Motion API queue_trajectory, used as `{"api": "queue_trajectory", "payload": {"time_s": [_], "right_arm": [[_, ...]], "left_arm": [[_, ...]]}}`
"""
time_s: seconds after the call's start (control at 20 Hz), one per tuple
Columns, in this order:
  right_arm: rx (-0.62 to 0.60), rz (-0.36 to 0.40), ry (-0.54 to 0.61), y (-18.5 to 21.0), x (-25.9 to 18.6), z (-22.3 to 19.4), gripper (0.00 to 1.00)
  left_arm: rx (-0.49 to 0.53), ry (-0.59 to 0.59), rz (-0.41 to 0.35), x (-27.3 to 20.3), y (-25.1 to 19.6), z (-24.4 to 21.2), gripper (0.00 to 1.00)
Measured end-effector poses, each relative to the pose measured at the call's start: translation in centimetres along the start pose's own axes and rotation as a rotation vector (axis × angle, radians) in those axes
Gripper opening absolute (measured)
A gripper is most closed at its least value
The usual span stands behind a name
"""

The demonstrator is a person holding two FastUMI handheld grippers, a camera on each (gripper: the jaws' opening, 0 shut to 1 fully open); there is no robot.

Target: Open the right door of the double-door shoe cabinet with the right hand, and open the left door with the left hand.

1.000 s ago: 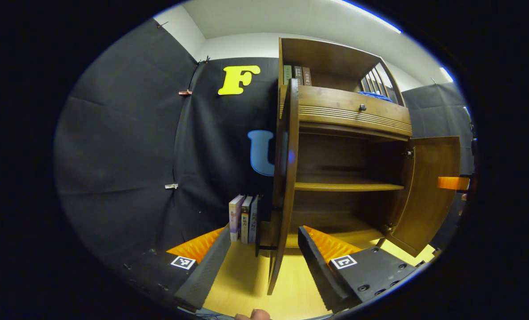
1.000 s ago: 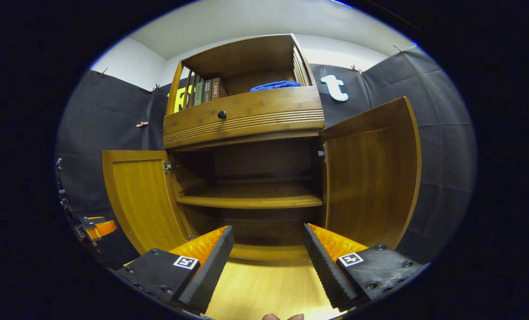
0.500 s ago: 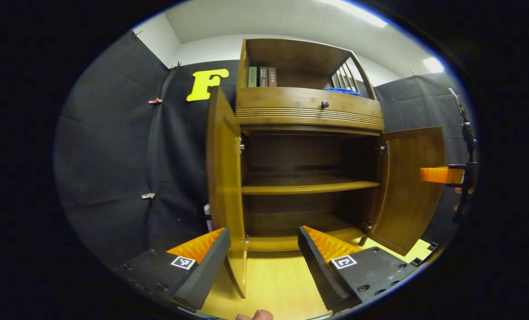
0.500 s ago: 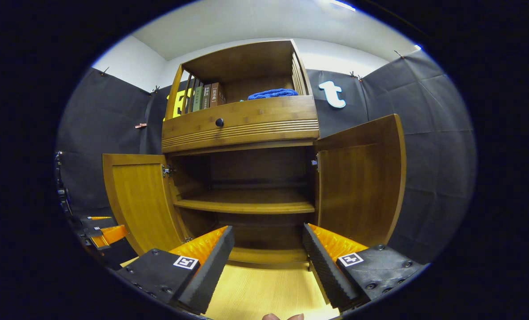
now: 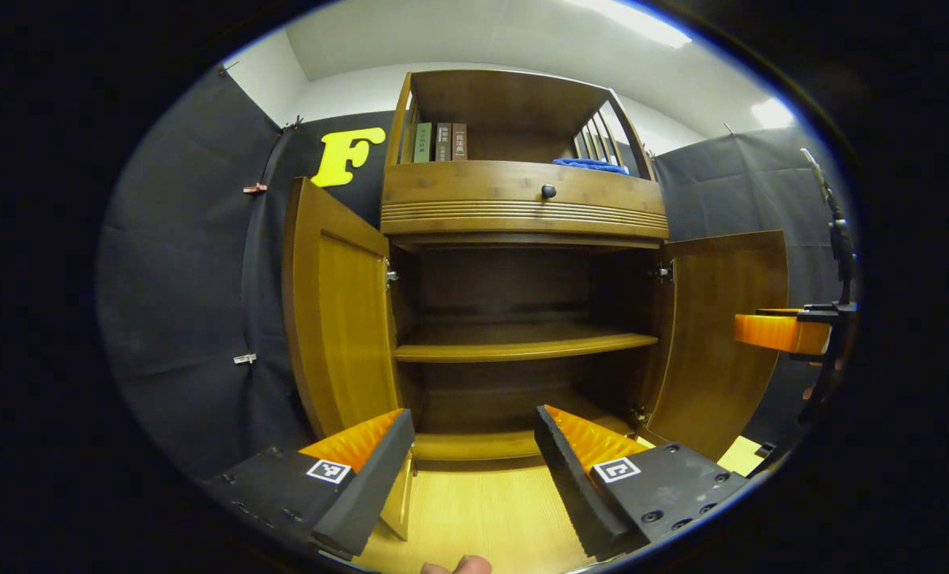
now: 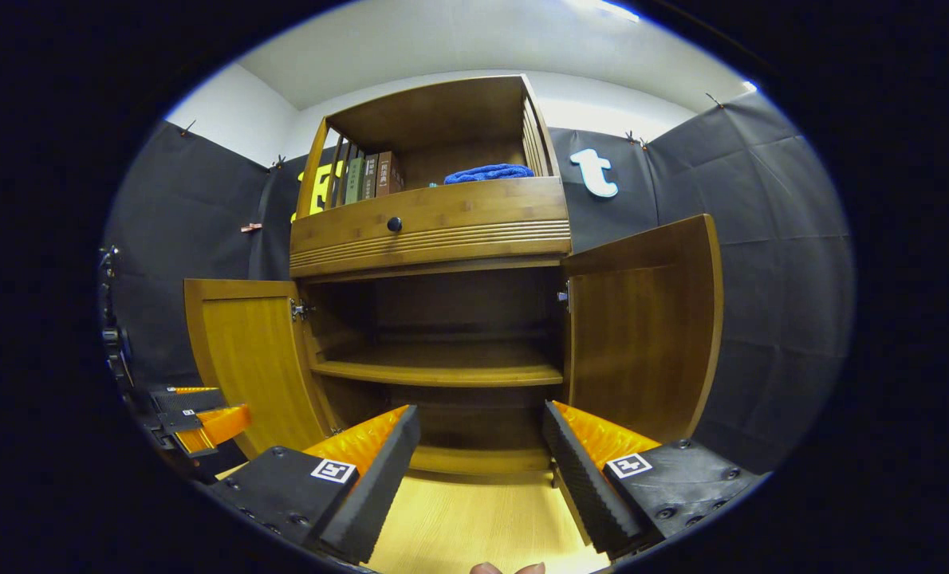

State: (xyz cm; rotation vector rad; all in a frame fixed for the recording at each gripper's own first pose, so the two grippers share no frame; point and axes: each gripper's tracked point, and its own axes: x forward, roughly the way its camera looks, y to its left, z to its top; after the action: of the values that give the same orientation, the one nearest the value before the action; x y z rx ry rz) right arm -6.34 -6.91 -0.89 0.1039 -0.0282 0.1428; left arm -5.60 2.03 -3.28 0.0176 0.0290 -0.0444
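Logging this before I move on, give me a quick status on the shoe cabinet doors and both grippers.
Left gripper open, holding nothing. Right gripper open, holding nothing. Left door and right door both swung open. Nothing between the fingers and the cabinet.

Ahead of the fingers, one shoe cabinet [image 6: 435, 231] is standing with two doors, the left door [image 6: 243, 359] and right door [image 6: 642, 327], swinging wide. One drawer [image 6: 431, 223], one inner shelf [image 6: 442, 371], three books [image 6: 367, 175] and one blue cloth [image 6: 486, 172] are showing.

Ceiling strip lights [image 5: 642, 17] are glaring overhead in both fisheye views; edges are bowing strongly, the cabinet interior [image 6: 458, 307] is lying in shadow, focus staying sharp.
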Motion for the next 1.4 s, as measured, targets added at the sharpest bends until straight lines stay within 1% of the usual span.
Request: {"api": "queue_trajectory", "payload": {"time_s": [0.05,0.2,0.25,0.3,0.35,0.4,0.45,0.5,0.7,0.75,0.8,0.9,0.95,1.0,1.05,1.2,1.35,1.4], "right_arm": [[0.001,0.001,-0.003,0.0,0.1,0.1,0.98],[-0.003,-0.004,-0.009,0.0,0.2,0.5,0.98],[-0.009,0.000,-0.009,0.0,0.0,0.5,1.00],[-0.019,-0.001,-0.017,-0.1,-0.2,0.6,1.00],[-0.034,-0.008,-0.023,-0.3,-0.3,0.7,1.00],[-0.044,-0.015,-0.022,-0.6,0.0,0.8,1.00],[-0.043,-0.017,-0.020,-0.8,-0.1,0.7,0.92],[-0.036,-0.017,-0.018,-0.7,-0.2,0.7,1.00],[-0.029,-0.038,-0.036,-0.7,-0.5,0.9,1.00],[-0.031,-0.034,-0.023,-0.6,-0.5,0.7,0.98],[-0.034,-0.026,-0.023,-0.2,-0.4,0.6,1.00],[-0.038,-0.038,-0.028,-0.5,-0.4,0.8,1.00],[-0.029,-0.046,-0.031,-0.6,-0.5,0.9,0.98],[-0.018,-0.050,-0.036,-0.5,-0.6,1.0,0.94],[-0.016,-0.052,-0.040,-0.3,-0.8,1.1,0.95],[-0.054,-0.059,-0.034,-0.5,-0.8,0.7,0.98],[-0.033,-0.059,-0.034,-0.7,-0.8,1.1,1.00],[-0.032,-0.062,-0.040,-0.8,-0.7,1.3,1.00]], "left_arm": [[-0.008,0.003,0.000,0.1,0.0,0.0,0.94],[-0.029,0.006,0.024,0.4,0.5,0.1,0.95],[-0.036,0.011,0.031,0.5,0.6,0.0,0.92],[-0.044,0.009,0.034,0.6,0.7,0.1,0.94],[-0.049,0.006,0.034,0.6,0.7,0.3,0.92],[-0.048,0.005,0.037,0.5,0.9,0.3,0.95],[-0.044,0.004,0.045,0.4,1.1,0.4,0.95],[-0.041,0.003,0.049,0.4,1.2,0.4,0.95],[-0.030,-0.011,0.042,0.1,1.0,0.8,0.95],[-0.028,-0.002,0.050,0.1,1.2,0.7,0.95],[-0.031,-0.001,0.052,-0.1,1.2,0.6,0.95],[-0.038,-0.001,0.038,-0.3,0.9,0.6,0.94],[-0.033,-0.001,0.037,-0.4,0.9,0.6,0.95],[-0.028,-0.001,0.040,-0.4,1.0,0.5,0.92],[-0.027,0.002,0.044,-0.4,1.1,0.4,0.97],[-0.037,-0.006,0.038,-0.3,0.8,0.6,0.95],[-0.038,-0.006,0.047,0.0,0.9,0.6,0.95],[-0.043,-0.007,0.041,0.0,0.6,0.6,0.97]]}}
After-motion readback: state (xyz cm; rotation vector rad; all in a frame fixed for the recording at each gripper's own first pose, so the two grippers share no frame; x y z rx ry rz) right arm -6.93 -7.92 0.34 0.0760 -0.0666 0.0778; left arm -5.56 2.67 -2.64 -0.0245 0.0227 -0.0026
